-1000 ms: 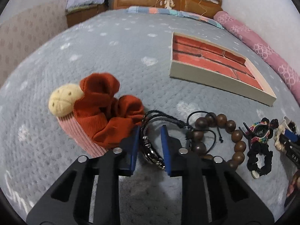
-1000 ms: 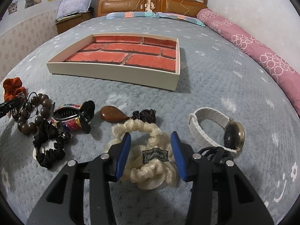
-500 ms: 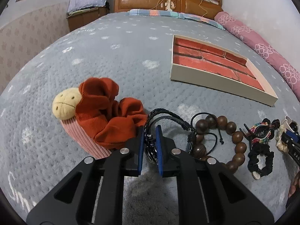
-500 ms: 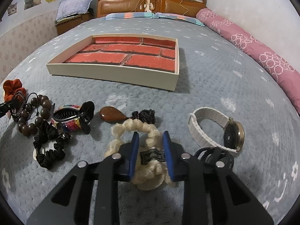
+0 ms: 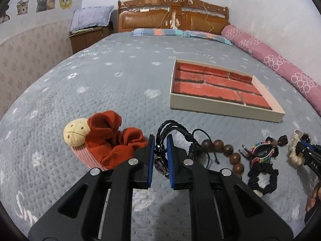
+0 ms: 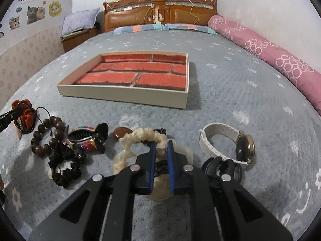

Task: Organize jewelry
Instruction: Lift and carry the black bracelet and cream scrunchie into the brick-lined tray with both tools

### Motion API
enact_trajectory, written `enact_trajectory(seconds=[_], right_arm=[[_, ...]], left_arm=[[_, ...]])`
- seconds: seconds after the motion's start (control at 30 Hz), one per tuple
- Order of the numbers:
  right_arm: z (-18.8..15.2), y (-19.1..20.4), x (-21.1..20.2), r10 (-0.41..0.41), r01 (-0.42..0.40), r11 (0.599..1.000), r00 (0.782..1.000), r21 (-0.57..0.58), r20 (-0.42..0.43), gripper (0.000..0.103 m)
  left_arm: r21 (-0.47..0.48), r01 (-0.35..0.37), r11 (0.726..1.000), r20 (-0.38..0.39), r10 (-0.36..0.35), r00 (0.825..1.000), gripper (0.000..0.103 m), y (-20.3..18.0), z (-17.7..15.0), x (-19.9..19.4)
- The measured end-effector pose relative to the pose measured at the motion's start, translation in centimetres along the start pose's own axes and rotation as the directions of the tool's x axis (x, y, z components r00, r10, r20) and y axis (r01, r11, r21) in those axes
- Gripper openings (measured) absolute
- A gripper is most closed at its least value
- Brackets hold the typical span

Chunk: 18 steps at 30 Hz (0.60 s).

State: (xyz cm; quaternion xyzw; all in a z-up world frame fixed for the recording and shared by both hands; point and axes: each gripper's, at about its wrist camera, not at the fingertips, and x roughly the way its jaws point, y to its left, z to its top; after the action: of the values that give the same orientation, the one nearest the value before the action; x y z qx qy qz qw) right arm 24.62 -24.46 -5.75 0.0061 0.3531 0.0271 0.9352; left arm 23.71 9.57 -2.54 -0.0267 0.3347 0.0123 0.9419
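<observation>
Nearest, the left hand-held gripper [image 5: 160,150] is clamped on a dark watch with a black braided strap [image 5: 160,161], lifting it beside the rust-orange scrunchie [image 5: 112,146] on the grey bed cover [image 5: 100,84]. The right hand-held gripper [image 6: 160,152] is pinched tight on the cream scrunchie [image 6: 140,138]. Around them lie the wooden bead bracelet [image 6: 46,138], a black scrunchie [image 6: 64,166], a multicoloured hair claw [image 6: 86,138] and the white-strapped watch [image 6: 220,140]. Farther up the bed sits the brick-lined tray [image 6: 124,95], then the wooden headboard [image 6: 160,10].
</observation>
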Motion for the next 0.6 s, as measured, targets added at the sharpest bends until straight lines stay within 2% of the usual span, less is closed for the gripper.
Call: enact_trajectory(seconds=[0.3, 0.6], right_arm=[[0.5, -0.6, -1.2, 0.024, -0.027, 0.999, 0.997, 0.030, 0.076, 0.012], [0.6, -0.2, -0.7, 0.009, -0.011, 1.000, 0.998, 0.021, 0.067, 0.012]], left_arm=[[-0.022, 0.035, 0.999, 0.050, -0.033, 0.998, 0.011, 0.2, 1.0, -1.3], [-0.018, 0.041, 0.999, 0.042, -0.041, 0.998, 0.011, 0.0, 1.2, -1.4]])
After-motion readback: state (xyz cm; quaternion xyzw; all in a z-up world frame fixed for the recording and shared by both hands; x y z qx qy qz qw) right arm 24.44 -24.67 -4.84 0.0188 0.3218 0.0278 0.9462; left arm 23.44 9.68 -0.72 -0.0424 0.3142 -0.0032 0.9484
